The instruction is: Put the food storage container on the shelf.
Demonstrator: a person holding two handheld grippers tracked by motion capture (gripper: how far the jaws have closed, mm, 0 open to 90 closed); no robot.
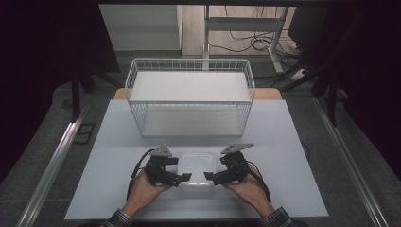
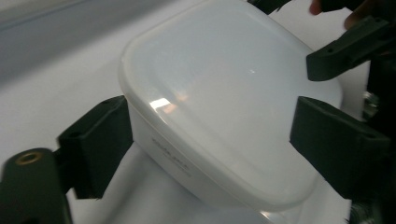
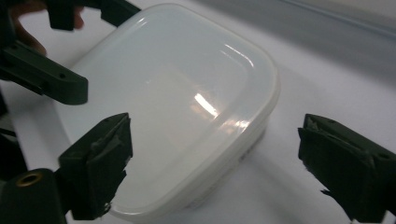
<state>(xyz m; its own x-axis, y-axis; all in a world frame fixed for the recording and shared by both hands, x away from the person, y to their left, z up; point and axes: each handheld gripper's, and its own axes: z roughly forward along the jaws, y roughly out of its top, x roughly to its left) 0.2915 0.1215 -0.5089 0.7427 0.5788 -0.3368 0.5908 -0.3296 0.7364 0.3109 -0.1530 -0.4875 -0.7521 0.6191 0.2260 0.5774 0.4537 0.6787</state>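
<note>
White lidded box [image 1: 197, 169] sits on the bench [image 1: 283, 142] before the wire basket [image 1: 189, 97], flanked by left gripper [image 1: 185, 178] and right gripper [image 1: 208, 177], both released, so gripping and lifting remain.

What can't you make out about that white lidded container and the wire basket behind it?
- Container contents: frosted lid and walls hide them in all views.
- Small print on the container's side: blurred in the left gripper view.
- Container's near edge: cut off by the bottom edge in the right gripper view.
- Wire basket mesh detail: too small in the high view.
</note>
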